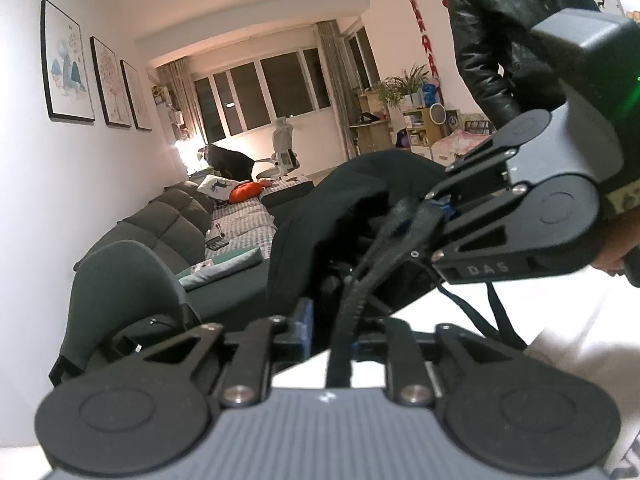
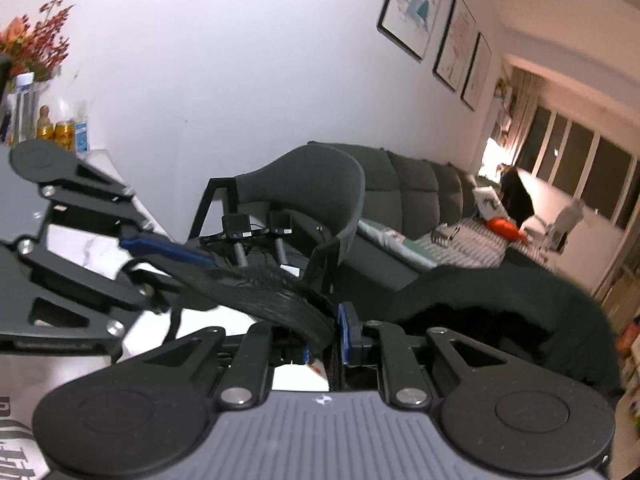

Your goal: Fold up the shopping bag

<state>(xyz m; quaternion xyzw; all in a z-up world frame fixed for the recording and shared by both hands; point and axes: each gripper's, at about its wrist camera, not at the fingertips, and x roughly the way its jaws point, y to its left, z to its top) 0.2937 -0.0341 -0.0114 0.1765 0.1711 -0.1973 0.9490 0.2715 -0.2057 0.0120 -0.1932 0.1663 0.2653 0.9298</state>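
Note:
The shopping bag (image 1: 360, 184) is black fabric, bunched and lifted above the white table (image 1: 448, 312). Its black woven handle straps (image 1: 348, 312) run down between the fingers of my left gripper (image 1: 336, 328), which is shut on them. My right gripper (image 1: 436, 206) comes in from the right and is shut on the straps higher up, close to the bag's mouth. In the right wrist view the right gripper (image 2: 326, 340) pinches the strap (image 2: 280, 296) between blue pads. There the bag (image 2: 500, 292) hangs to the right, and the left gripper (image 2: 180, 268) holds the strap's other end.
A dark grey chair (image 2: 312, 176) stands against the table's far side with small devices (image 2: 256, 228) on its seat. Behind it runs a grey sofa (image 1: 168, 216). A person in a black leather jacket (image 1: 500, 40) stands at the right. Bottles and flowers (image 2: 60, 128) sit at the table's end.

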